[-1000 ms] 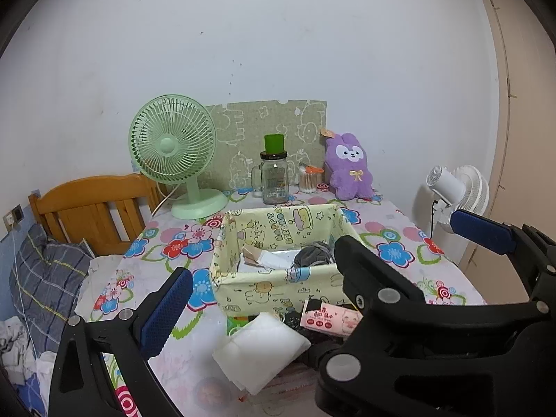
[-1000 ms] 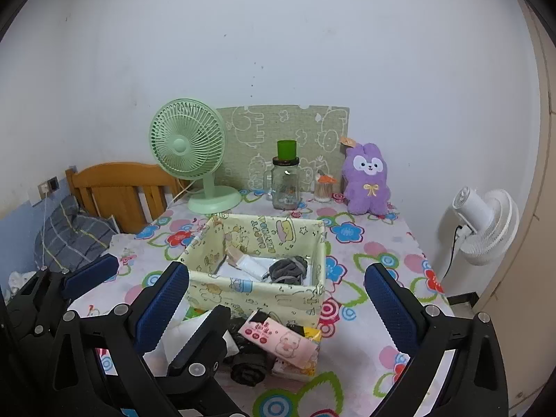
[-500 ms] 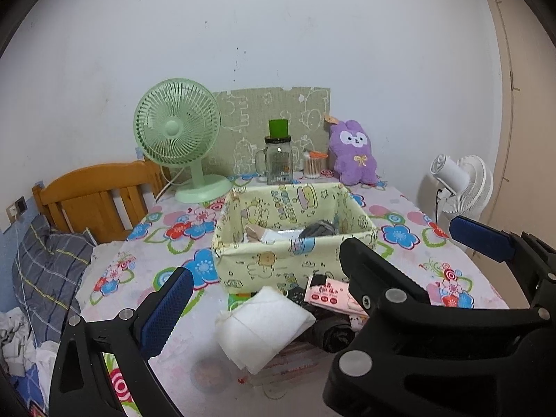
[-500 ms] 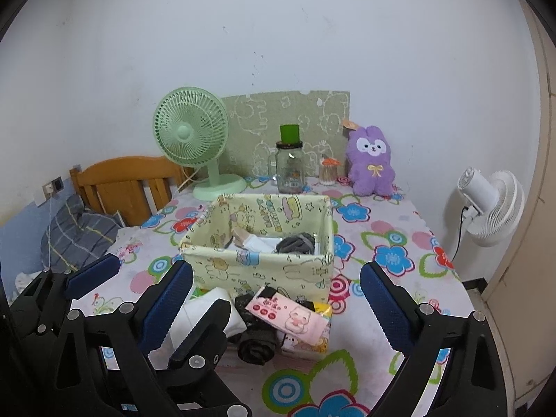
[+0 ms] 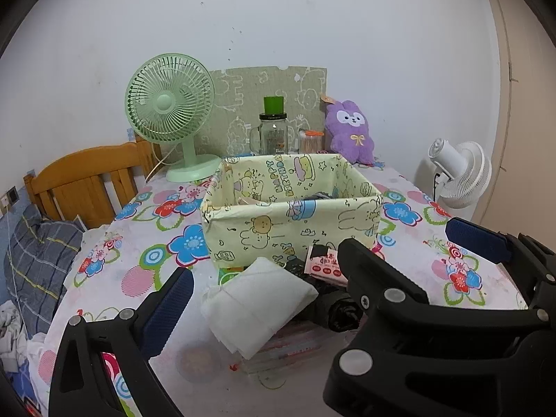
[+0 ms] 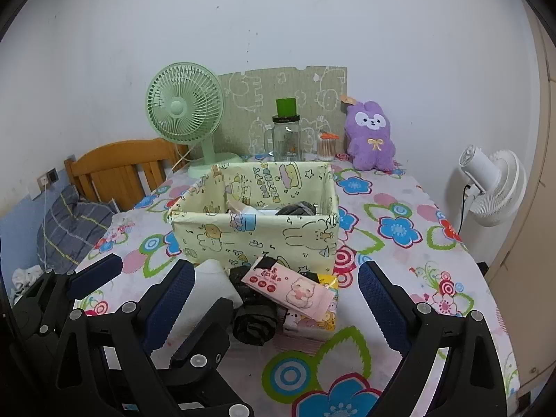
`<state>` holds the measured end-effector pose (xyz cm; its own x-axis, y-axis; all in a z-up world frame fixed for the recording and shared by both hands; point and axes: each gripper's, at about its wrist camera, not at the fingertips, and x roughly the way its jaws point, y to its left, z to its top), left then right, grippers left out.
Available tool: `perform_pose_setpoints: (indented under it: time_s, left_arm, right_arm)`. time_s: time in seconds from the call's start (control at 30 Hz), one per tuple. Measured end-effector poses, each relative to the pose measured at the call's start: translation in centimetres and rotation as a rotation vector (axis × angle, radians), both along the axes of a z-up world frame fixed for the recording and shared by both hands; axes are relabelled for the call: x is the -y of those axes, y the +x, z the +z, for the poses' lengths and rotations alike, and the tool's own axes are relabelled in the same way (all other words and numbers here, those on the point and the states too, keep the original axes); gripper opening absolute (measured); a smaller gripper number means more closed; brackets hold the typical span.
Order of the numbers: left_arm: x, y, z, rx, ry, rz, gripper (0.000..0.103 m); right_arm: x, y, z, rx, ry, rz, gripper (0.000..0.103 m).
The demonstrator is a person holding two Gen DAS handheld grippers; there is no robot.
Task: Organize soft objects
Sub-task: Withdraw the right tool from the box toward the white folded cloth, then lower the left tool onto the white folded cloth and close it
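A yellow cartoon-print fabric bin (image 5: 278,229) (image 6: 257,229) stands mid-table with grey and white soft items inside. In front of it lies a pile: a folded white cloth (image 5: 259,307), a pink tissue pack (image 6: 291,290) (image 5: 325,266), a black rolled bundle (image 6: 253,325) (image 5: 335,309) and flat packets underneath. My left gripper (image 5: 264,293) is open and empty, low over the pile around the white cloth. My right gripper (image 6: 274,292) is open and empty, with the tissue pack between its fingers' line of sight. A purple plush bunny (image 5: 349,132) (image 6: 371,135) sits at the back.
A green desk fan (image 5: 172,107), a glass jar with green lid (image 5: 272,132), a small toothpick holder (image 6: 326,146) and a patterned board stand along the back wall. A wooden headboard (image 5: 87,182) and bedding are left. A white floor fan (image 6: 493,184) is right of the table.
Both grippers have dropped lower and moved forward toward the pile in front of the bin. Both stay open and empty. Nothing on the table has moved.
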<state>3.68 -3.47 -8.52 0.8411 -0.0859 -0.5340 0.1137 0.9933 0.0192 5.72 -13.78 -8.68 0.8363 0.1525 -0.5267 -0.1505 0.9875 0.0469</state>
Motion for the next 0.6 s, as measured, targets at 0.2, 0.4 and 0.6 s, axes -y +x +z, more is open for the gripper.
perform_pose_setpoints:
  time_s: [0.2,0.4,0.6]
  left_arm:
    - [0.0,0.5,-1.4,-0.028,0.025,-0.006,0.101]
    - [-0.8,1.6,-2.4,-0.055,0.041,0.024,0.098]
    - [-1.6,2.6,-3.5,-0.089,0.044,0.038,0.094]
  right_arm:
    - [-0.2,0.5,-1.7,-0.035,-0.012,0.004,0.097]
    - [-0.3,1.4,-3.0,-0.075,-0.008,0.006,0.097]
    - [-0.7,2.3,-3.9,-0.106,-0.013,0.011,0.097]
